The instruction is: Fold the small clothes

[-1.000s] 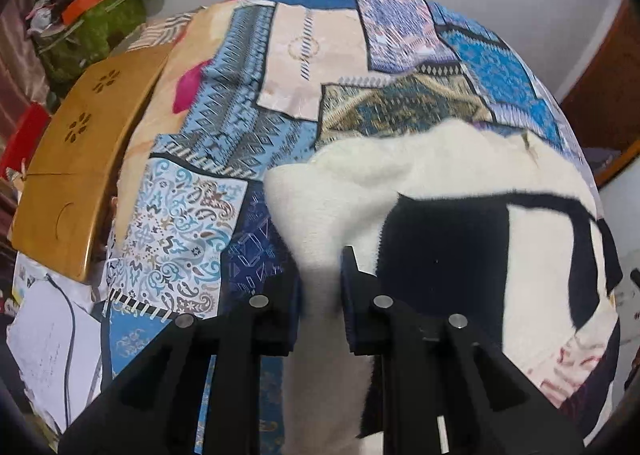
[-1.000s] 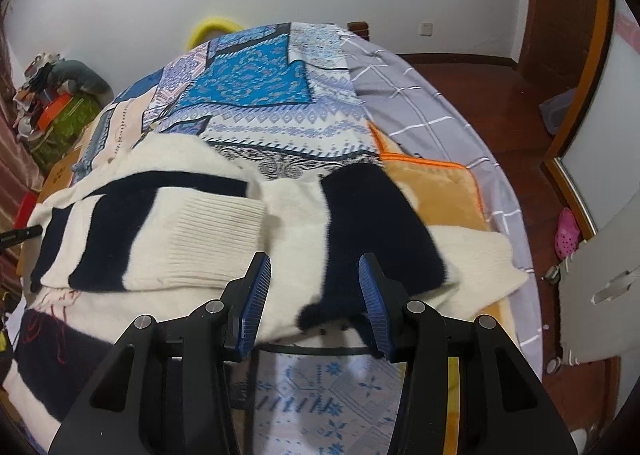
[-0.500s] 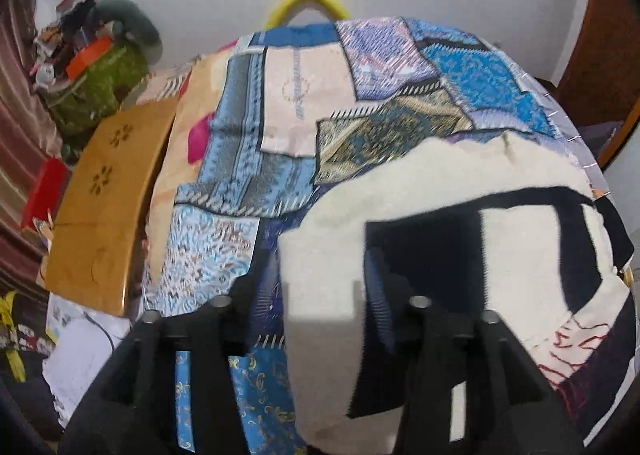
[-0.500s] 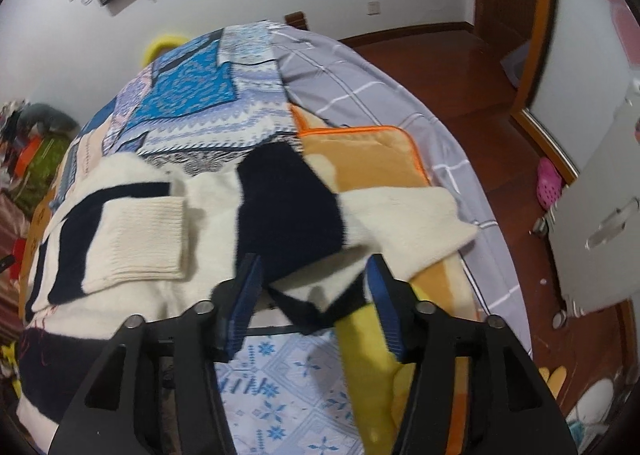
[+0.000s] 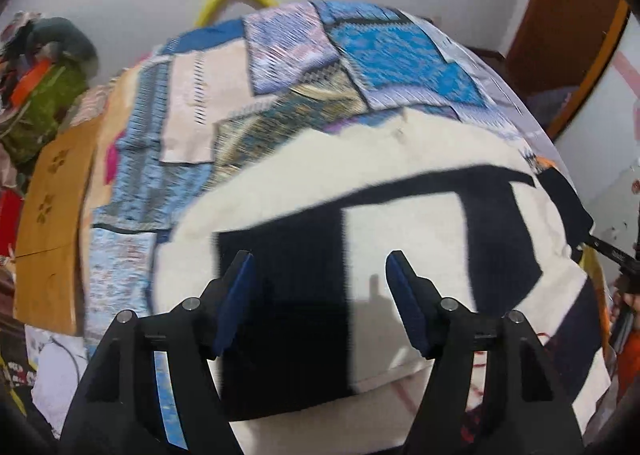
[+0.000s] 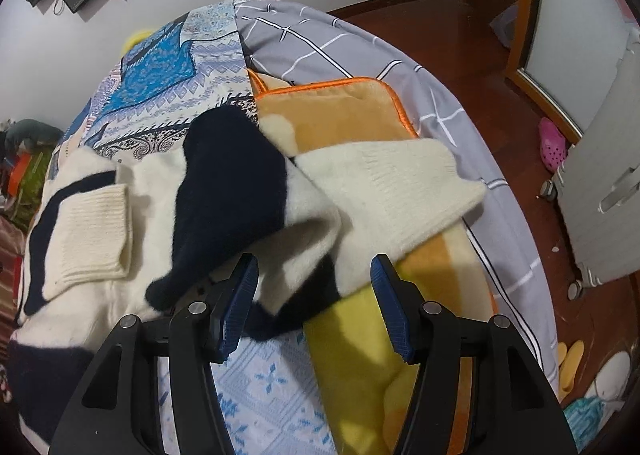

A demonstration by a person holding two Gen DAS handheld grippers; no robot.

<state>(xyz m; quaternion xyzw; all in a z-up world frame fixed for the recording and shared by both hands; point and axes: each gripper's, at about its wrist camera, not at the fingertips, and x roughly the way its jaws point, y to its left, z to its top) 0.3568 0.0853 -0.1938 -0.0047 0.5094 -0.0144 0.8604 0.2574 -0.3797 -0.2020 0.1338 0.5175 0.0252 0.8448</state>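
Cream-and-navy sweater (image 6: pixel 224 191) spread over a patchwork quilt (image 5: pixel 280 67) on the bed, one ribbed-cuff sleeve (image 6: pixel 92 231) folded across the body, the other sleeve (image 6: pixel 392 183) trailing onto an orange blanket (image 6: pixel 336 111). Left gripper (image 5: pixel 320 295) above the navy block of the sweater (image 5: pixel 400 255), jaws spread wide, nothing between them. Right gripper (image 6: pixel 314 299) likewise spread, a lifted fold of knit lying between the blue pads, unpinched. Grey checked sheet (image 6: pixel 320 39) beyond.
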